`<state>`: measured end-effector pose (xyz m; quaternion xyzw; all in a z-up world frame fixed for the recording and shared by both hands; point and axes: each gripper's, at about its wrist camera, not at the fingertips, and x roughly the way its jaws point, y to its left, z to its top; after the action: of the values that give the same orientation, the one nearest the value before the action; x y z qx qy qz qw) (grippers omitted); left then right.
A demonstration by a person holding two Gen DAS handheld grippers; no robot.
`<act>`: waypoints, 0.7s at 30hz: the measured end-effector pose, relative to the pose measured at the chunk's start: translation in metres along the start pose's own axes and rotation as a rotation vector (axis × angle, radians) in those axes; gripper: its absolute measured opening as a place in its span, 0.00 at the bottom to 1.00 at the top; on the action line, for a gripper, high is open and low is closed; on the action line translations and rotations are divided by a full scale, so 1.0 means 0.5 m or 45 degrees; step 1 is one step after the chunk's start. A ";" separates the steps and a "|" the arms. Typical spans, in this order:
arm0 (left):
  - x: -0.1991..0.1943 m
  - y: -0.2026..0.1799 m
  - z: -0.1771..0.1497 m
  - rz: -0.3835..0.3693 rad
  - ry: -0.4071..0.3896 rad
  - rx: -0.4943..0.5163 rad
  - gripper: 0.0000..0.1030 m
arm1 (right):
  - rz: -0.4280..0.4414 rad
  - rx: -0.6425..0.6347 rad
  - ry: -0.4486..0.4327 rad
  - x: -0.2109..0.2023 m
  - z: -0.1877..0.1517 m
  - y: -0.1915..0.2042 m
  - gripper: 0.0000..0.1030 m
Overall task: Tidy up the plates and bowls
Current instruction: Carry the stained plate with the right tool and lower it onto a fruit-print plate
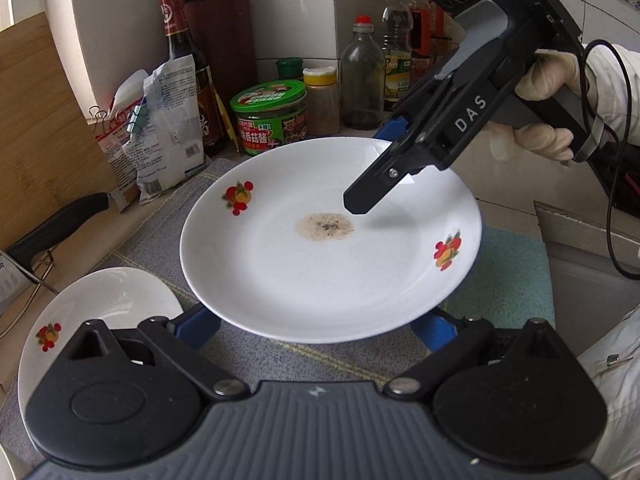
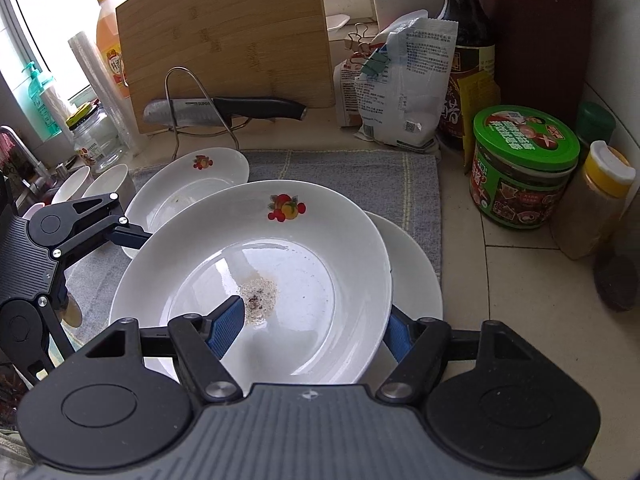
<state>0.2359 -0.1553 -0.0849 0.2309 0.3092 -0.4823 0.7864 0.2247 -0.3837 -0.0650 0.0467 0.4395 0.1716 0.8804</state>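
Note:
A white plate with fruit prints and a brown stain [image 1: 320, 256] [image 2: 280, 276] is held up over the grey cloth. My right gripper [image 2: 316, 332] [image 1: 372, 164] is shut on its rim, one finger [image 2: 228, 324] inside the plate and one under it. My left gripper [image 1: 320, 330] [image 2: 100, 264] is open and wide, its fingers under the plate's near edge. A second fruit-print plate [image 1: 100, 308] [image 2: 188, 188] lies to the left on the cloth. A third plate [image 2: 416, 280] lies under the held one. Two white bowls [image 2: 92, 186] stand at the far left.
A grey cloth [image 2: 352, 180] covers the counter. A knife on a wire rack [image 2: 224, 110] and a wooden cutting board [image 2: 224, 36] stand behind. Bags [image 2: 400, 88], a soy sauce bottle [image 2: 468, 56], a green-lidded jar [image 2: 524, 168] and spice bottles [image 1: 320, 100] line the wall.

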 end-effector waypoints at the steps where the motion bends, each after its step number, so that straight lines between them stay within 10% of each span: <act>1: 0.007 0.000 0.004 -0.009 0.003 0.004 0.97 | -0.004 0.007 0.002 0.000 -0.001 -0.005 0.75; 21: 0.045 -0.003 0.020 -0.090 0.088 -0.009 0.97 | -0.020 0.045 0.050 0.026 -0.010 -0.049 0.75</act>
<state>0.2450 -0.1764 -0.0941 0.2336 0.3456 -0.5005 0.7586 0.2346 -0.4024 -0.0837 0.0553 0.4599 0.1577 0.8721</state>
